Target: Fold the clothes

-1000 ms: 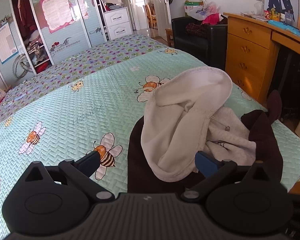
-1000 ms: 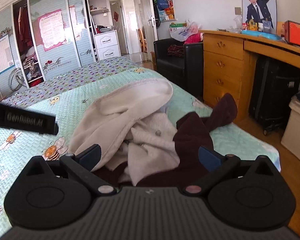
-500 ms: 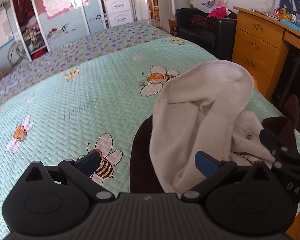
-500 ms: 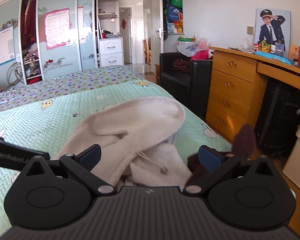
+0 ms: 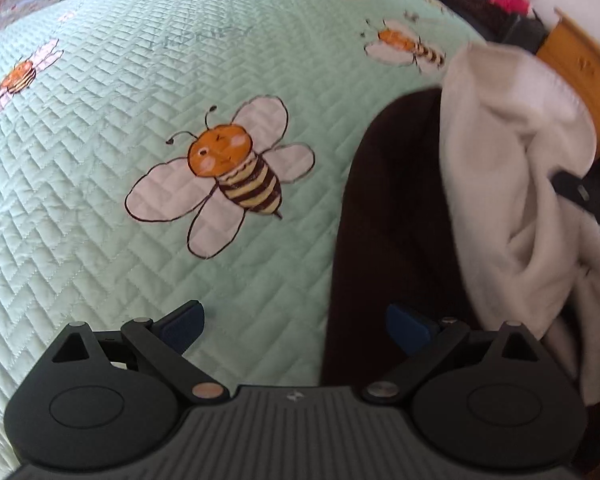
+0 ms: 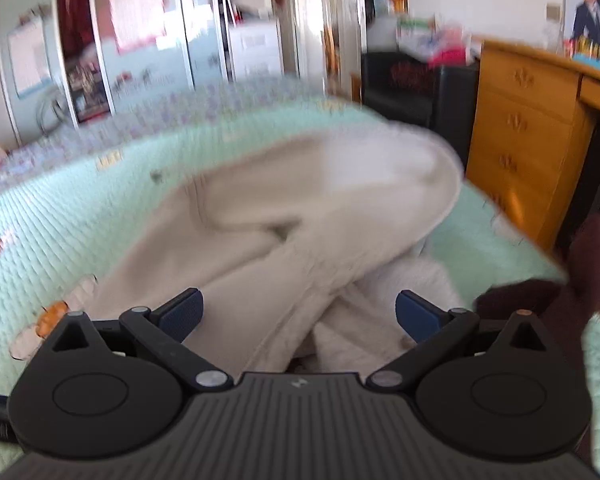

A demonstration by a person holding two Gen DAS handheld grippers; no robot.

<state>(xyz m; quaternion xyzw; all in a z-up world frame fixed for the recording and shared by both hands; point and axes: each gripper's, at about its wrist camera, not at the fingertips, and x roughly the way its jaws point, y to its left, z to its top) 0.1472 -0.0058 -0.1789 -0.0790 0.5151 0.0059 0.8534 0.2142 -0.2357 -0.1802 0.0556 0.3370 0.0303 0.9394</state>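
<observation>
Wooden dresser (image 6: 524, 136); mirrored wardrobe (image 6: 148, 52)

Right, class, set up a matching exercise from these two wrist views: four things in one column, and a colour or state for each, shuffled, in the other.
Things:
1. fleecy hooded garment
2. quilted bedspread
3. wooden chest of drawers
4. left gripper

Descriptions:
A. orange-brown
B. open, holding nothing
C. cream
D. mint green with bees

Pairs: 1-C, 2-D, 3-A, 4-B
</observation>
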